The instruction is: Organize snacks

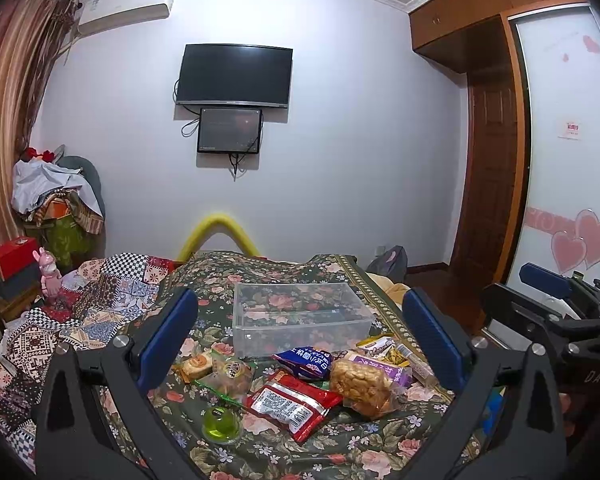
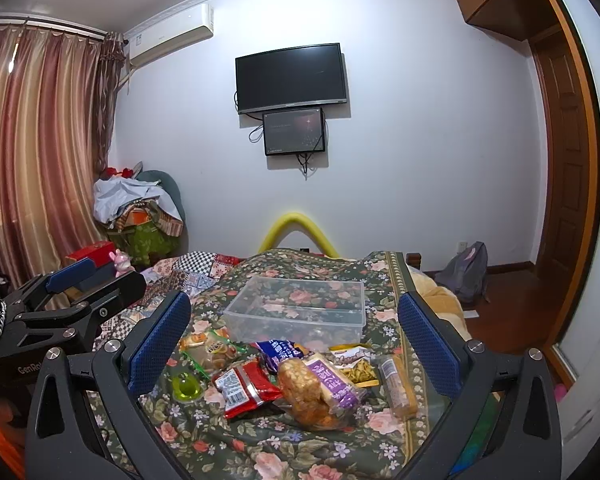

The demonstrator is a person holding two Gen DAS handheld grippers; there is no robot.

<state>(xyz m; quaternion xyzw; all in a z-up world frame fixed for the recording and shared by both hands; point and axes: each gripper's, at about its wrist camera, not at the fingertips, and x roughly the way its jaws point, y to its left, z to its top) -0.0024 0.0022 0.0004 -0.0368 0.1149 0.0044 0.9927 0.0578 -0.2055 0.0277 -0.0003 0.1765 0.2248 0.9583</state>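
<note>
Snacks (image 1: 296, 380) lie heaped before the clear box (image 1: 300, 316), between both wide-open, empty grippers (image 1: 300, 344) (image 2: 296, 344).

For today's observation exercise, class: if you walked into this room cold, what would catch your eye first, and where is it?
First, the heap of bright snack packets on the floral bedspread, the red packet near the front. Just behind lies an empty clear plastic box. On the far wall hangs a black television; the left hand-held gripper and right hand-held gripper frame the view, open.
</note>
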